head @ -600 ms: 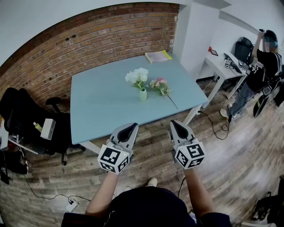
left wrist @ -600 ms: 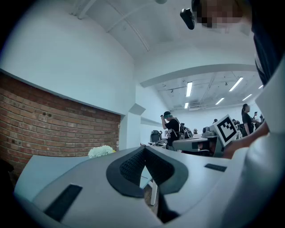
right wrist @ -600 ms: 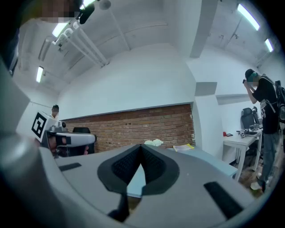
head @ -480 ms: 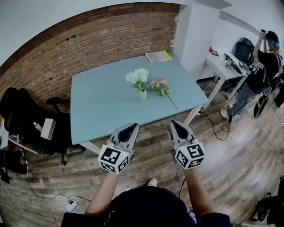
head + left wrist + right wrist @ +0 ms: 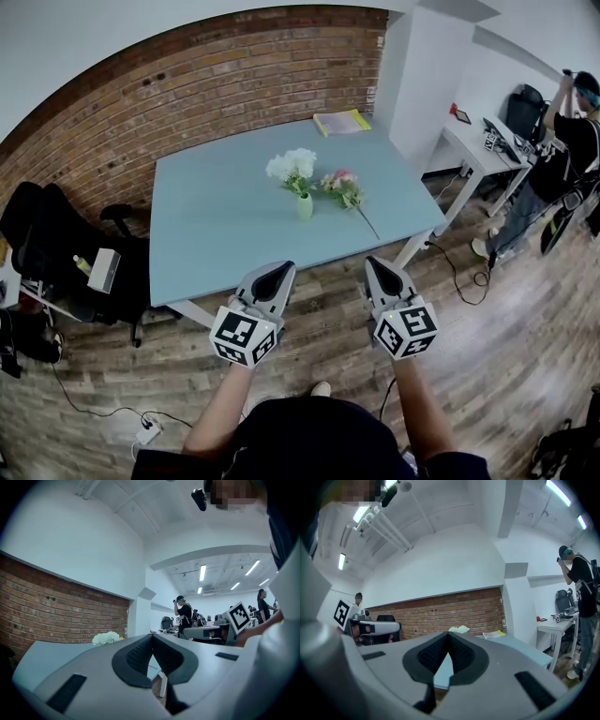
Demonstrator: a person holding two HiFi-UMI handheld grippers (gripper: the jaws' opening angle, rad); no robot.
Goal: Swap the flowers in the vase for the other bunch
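I saw open pale-blue tabletop (image 5: 216,234) at centre-left of frame; only the small green vase of white flowers (image 5: 305,205) and loose pink bunch (image 5: 342,185) blocked the middle.

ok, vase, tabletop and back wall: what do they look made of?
Small pale green vase: smooth, uniform colour, possibly ceramic or plastic; too small to tell. Light blue rectangular tabletop: flat, even matte colour, probably laminate or painted board. Red-brown back wall: exposed brick, mortar joints visible, rough matte.

Brick back wall (image 5: 187,84), wood-plank floor (image 5: 487,375), pale blue table (image 5: 216,225), black chair (image 5: 56,253) left, white desk (image 5: 469,148) right, ceiling strip lights (image 5: 202,572).
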